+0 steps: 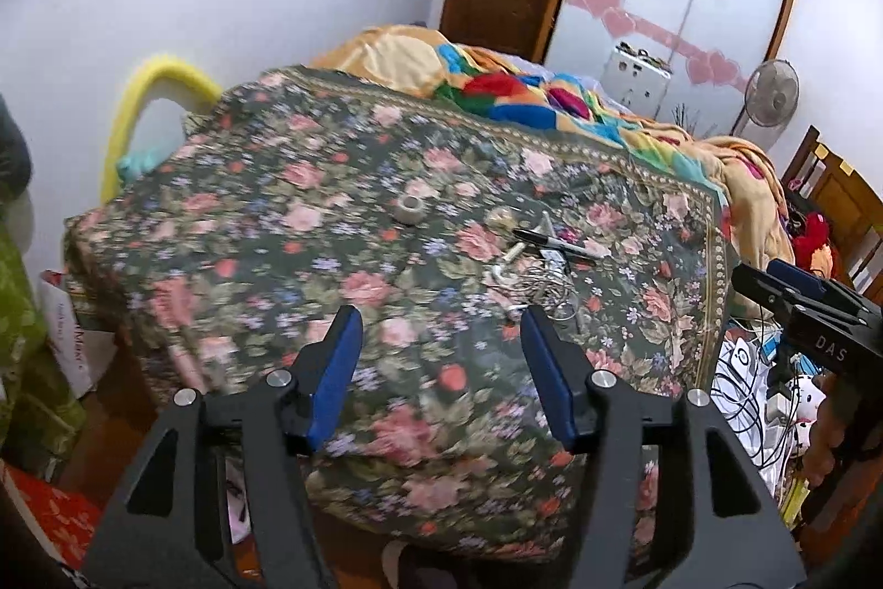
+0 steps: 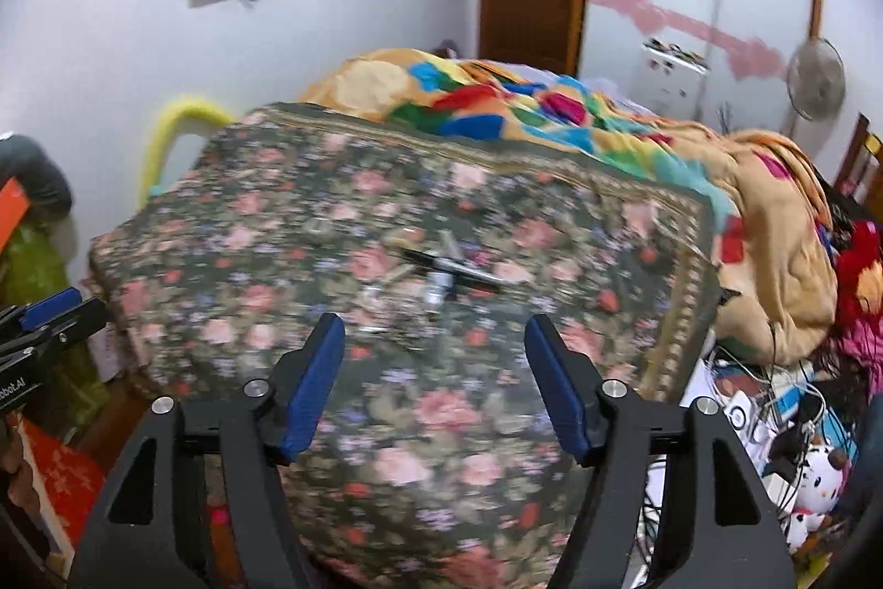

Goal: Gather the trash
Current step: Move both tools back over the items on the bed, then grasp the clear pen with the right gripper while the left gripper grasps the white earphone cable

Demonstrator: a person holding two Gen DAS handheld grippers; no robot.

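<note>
Lying on the floral cloth [image 1: 309, 180]: black marker [image 1: 552, 242], tangled wire [image 1: 543, 282], tape roll [image 1: 409, 206].

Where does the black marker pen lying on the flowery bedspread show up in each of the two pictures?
Left wrist view: the black marker pen lies right of centre on the floral bedspread, above a tangle of thin wire.
Right wrist view: it lies near the centre, blurred, beyond the open fingers.
Shared landmark: the yellow foam arch by the bed's far-left corner.
</note>
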